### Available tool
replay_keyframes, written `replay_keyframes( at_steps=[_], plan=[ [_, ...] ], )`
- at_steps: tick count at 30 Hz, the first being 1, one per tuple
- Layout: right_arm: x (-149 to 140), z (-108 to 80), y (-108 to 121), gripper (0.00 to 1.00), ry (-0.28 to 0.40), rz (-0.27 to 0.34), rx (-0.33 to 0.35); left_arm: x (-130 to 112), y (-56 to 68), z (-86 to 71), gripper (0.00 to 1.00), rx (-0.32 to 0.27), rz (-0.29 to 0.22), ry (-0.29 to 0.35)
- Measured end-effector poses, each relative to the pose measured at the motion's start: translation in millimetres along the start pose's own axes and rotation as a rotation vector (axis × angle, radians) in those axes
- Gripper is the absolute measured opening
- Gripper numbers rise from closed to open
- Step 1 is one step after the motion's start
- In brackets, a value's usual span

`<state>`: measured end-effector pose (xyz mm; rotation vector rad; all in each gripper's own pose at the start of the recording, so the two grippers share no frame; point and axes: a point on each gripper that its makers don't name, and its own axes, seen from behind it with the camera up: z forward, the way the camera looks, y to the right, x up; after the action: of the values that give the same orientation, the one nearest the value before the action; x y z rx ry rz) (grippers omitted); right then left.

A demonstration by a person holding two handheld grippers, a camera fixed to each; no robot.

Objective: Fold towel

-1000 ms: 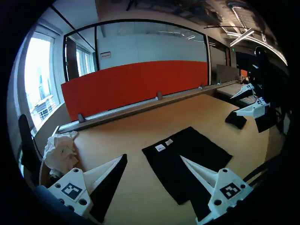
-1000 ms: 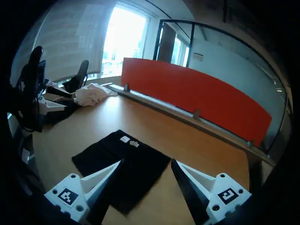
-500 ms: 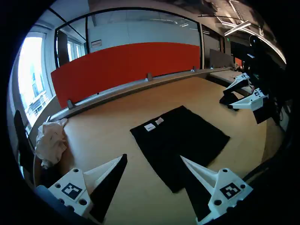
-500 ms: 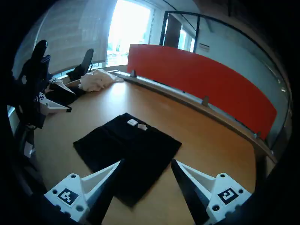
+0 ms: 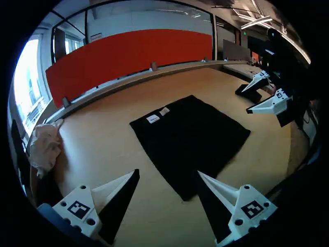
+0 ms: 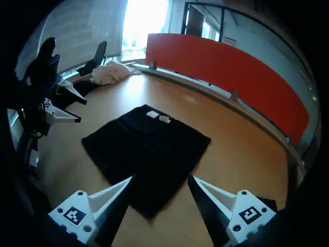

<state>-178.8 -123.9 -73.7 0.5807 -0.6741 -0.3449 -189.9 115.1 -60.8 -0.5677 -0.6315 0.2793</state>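
Observation:
A black towel lies spread flat on the wooden table, with two small white tags near its far edge. My left gripper hangs open above the towel's near corner, nothing between its fingers. In the right gripper view the same towel lies ahead with its tags on the far side, and my right gripper is open over its near edge. The right gripper also shows at the far right of the left gripper view, and the left gripper shows at the left of the right gripper view.
A crumpled pale cloth lies at the table's left end, seen again as a cloth near the window. A long red divider runs along the table's far edge. Dark office chairs stand by the window.
Both grippers have tilted down and drawn nearer the towel, which now sits higher and larger in both views. Both stay open. The towel itself has not moved.

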Motion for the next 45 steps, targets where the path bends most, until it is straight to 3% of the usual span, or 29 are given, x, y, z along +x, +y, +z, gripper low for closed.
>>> replay_keyframes(
  at_steps=[18, 27, 45],
  plan=[
    [-55, 14.6, -13, 0.95, -0.135, -0.01, 0.06, -43, 23.4, 27.7, 0.93, -0.089, 0.033, -0.122],
    [-71, 20.0, -13, 0.95, -0.175, -0.02, 0.079, -57, 34.5, 33.1, 0.93, -0.122, 0.043, -0.172],
    [-87, 19.4, -16, 0.9, -0.22, -0.038, 0.116, -71, 44.9, 38.8, 0.92, -0.162, 0.06, -0.249]
  ],
)
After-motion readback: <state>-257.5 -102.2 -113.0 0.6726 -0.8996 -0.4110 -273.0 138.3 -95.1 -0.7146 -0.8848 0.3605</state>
